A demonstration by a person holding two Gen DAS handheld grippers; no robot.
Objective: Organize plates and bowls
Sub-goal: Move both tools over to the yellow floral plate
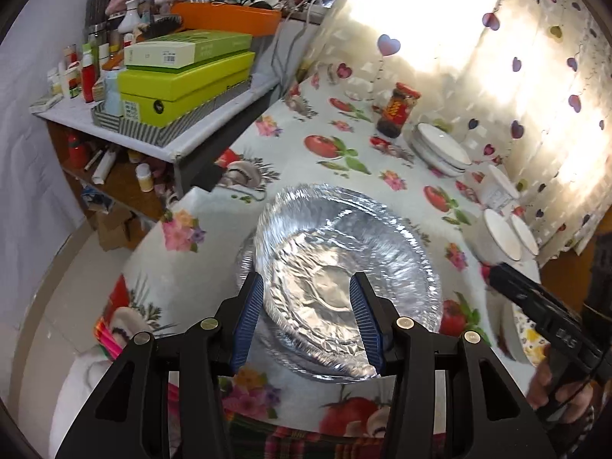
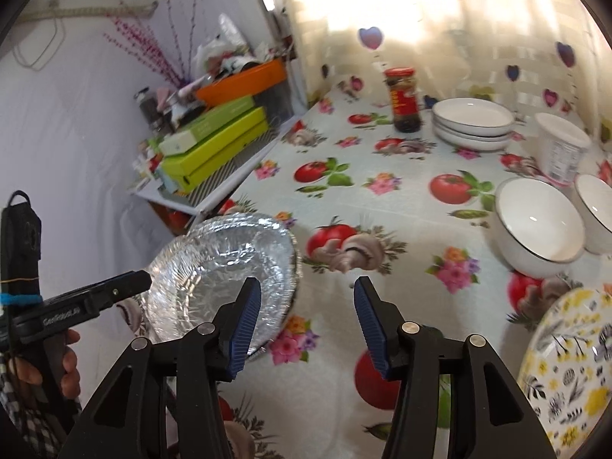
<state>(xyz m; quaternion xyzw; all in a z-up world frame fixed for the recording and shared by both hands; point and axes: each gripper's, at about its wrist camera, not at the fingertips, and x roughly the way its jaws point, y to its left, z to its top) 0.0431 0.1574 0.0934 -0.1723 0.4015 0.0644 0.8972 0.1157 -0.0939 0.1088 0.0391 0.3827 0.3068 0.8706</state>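
Note:
A stack of foil pans [image 1: 344,252] lies on the tomato-print tablecloth [image 1: 336,153], its top pan sitting askew. My left gripper [image 1: 308,306] hovers open just over the near left part of that stack; the blue pads press on nothing. From the right wrist view the left gripper [image 2: 143,281] reaches the foil pans [image 2: 225,271] at their left rim. My right gripper [image 2: 308,306] stands open over bare tablecloth, nothing between its fingers. Stacked white plates [image 2: 474,122], two white bowls [image 2: 539,225] [image 2: 596,210] and a yellow-flowered plate [image 2: 570,367] sit to the right.
A dark sauce jar [image 2: 405,99] and a white tub [image 2: 562,149] stand near the curtain at the back. A cluttered shelf with green boxes [image 1: 183,76] borders the table on the left. The table's near left edge drops to the floor.

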